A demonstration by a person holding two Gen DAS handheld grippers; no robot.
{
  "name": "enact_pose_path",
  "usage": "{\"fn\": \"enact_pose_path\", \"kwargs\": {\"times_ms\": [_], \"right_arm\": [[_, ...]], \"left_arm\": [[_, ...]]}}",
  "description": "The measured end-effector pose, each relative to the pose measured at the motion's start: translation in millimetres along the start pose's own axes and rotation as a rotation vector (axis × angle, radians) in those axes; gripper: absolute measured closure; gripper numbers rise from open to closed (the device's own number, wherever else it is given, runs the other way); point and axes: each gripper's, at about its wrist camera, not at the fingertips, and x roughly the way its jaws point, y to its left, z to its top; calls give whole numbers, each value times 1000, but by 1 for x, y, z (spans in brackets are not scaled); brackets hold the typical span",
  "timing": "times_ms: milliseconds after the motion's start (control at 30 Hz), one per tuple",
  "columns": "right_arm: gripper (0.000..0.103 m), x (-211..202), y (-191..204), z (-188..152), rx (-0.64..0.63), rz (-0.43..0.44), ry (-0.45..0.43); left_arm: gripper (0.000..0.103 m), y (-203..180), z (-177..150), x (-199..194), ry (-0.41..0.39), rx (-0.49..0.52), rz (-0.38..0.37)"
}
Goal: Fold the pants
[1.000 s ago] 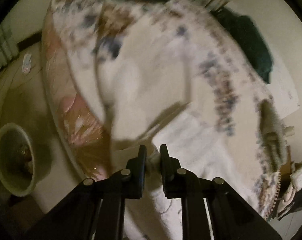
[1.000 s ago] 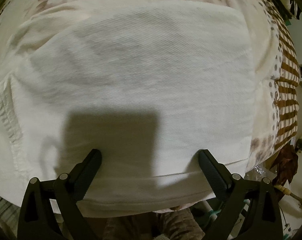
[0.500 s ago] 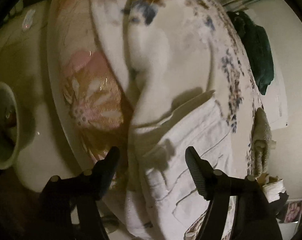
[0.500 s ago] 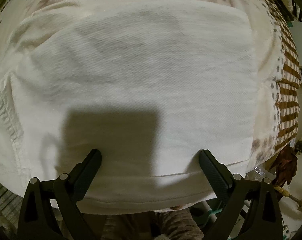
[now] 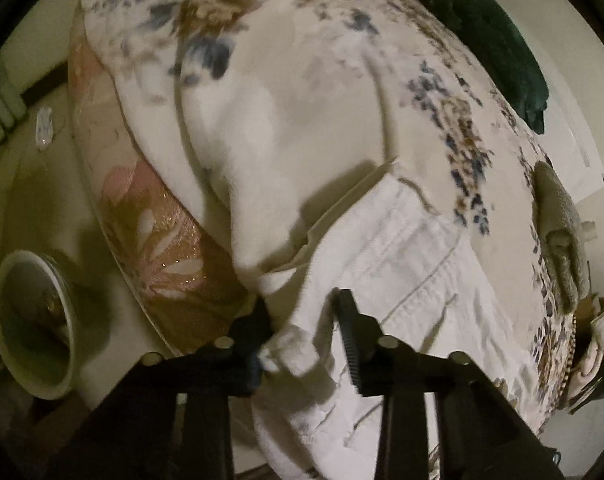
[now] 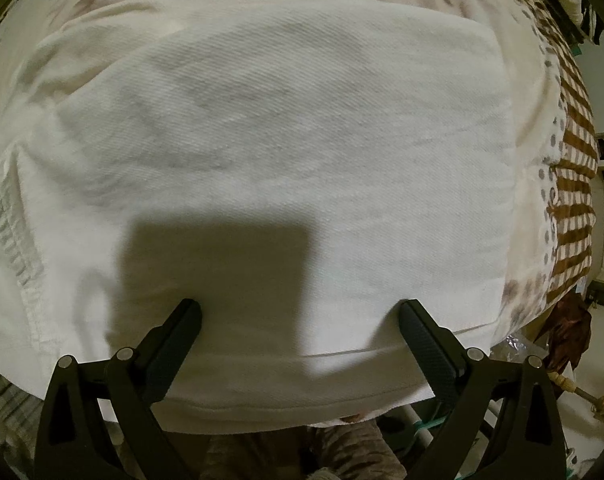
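White pants (image 6: 286, 168) spread flat on a floral bedspread (image 5: 302, 92), folded into a broad rectangle that fills most of the right wrist view. Taking the pants as landmark: hemmed near edge lying along the bed's rim, a ribbed seam strip at their left border, brown-striped trim of the bedspread (image 6: 574, 200) past their right border.

Right gripper (image 6: 300, 308) spread wide, both fingers (image 6: 174, 344) resting over the near hem with nothing between them (a square shadow falls on the cloth between the tips).

Left gripper (image 5: 302, 304) partly apart, straddling a bunched corner of the pants (image 5: 382, 280) at the bed's edge; cloth lying between the fingers (image 5: 350, 328), yet not visibly pinched (blur makes contact hard to judge). Seams and a pocket line showing on that end of the pants.

Beyond the pants in the left view: a rumpled white fold of bedding. Left of them, a pink-and-gold flowered panel (image 5: 170, 248) down the bed's side, and farther left a round white bowl-like vessel (image 5: 34, 320) on the floor. Right of them, a grey-green towel (image 5: 562, 240) on the bedspread; far beyond, a dark green cloth (image 5: 498, 44).
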Motion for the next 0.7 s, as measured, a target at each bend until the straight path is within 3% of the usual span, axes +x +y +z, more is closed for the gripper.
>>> {"fn": "enact_pose_path", "kwargs": {"times_ms": [233,333,433,533,700], "right_arm": [[2,1,-1,0,-5,3,-2],[2,0,-2,0,-4,3,-1],[2,0,-3,0,-5,7,3],[2,0,-5,1,-9,14,2],[2,-1,-9,-1,-11,26,-9]], "left_arm": [[83,-17,-3,-17,-31,21,-61],[72,-6,5,10,40,-43,-73],[72,9,9,28,83,-102,-104],[83,-2,6,18,48,-40,-113],[86,-33,-8,-32,-58,70,-113]]}}
